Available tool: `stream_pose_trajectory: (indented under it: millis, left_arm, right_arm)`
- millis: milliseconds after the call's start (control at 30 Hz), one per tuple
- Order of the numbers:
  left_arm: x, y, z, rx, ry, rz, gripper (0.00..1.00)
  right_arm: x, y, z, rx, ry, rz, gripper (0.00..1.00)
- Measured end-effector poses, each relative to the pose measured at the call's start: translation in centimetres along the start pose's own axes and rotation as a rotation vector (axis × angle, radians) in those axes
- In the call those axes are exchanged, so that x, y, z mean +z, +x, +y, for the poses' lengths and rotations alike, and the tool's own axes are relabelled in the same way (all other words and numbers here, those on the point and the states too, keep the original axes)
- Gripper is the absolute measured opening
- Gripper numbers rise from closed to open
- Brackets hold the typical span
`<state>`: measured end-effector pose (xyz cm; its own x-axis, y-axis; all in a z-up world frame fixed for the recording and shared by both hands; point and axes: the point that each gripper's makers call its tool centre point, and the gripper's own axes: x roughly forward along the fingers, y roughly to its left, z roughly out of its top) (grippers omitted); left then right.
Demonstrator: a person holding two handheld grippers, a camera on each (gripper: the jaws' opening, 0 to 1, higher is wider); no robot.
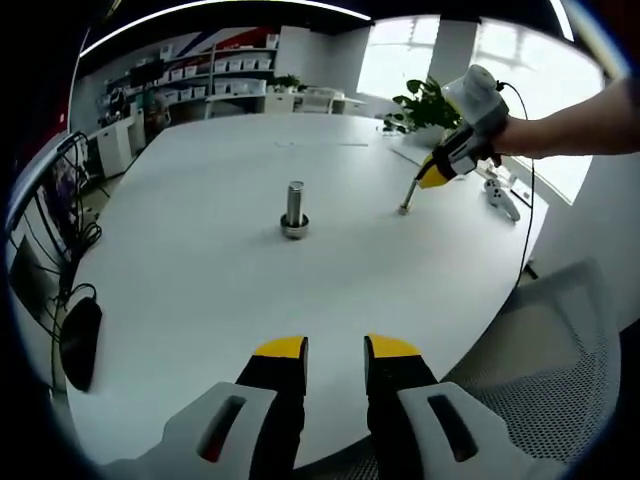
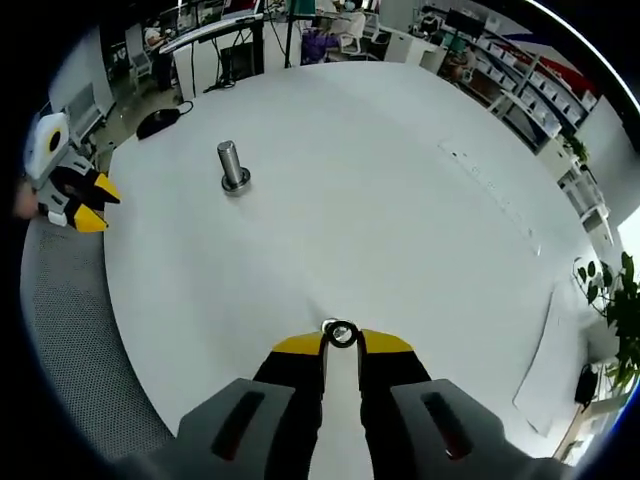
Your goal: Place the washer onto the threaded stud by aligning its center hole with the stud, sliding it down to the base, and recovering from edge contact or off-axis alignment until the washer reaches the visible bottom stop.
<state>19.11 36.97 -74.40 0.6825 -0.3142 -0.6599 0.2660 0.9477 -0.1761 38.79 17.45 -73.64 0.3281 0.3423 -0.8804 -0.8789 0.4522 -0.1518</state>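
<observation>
A metal threaded stud stands upright on its round base in the middle of the white table. In the right gripper view the stud is far off at the upper left. A small metal washer is pinched between the yellow tips of my right gripper, close above the tabletop. From the left gripper view, the right gripper hovers right of the stud, with the washer at its tip. My left gripper is open and holds nothing, well short of the stud. It appears again as the left gripper.
A black mouse lies at the table's left edge, with cables beside it. A white handheld device and a potted plant sit past the right gripper. A grey mesh chair stands by the near right edge. Shelves line the back wall.
</observation>
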Motion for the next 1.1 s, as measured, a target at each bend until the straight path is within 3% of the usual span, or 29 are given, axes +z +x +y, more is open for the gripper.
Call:
stream_pose_trajectory:
  millis: [467, 1100]
  left_arm:
    - [-0.1, 0.0, 0.0, 0.001, 0.001, 0.002, 0.2]
    - [-0.2, 0.1, 0.0, -0.001, -0.008, 0.008, 0.2]
  right_arm:
    - [0.2, 0.7, 0.2, 0.018, -0.022, 0.017, 0.14]
    - [-1.1, 3.0, 0.5, 0.046, -0.048, 0.081, 0.15]
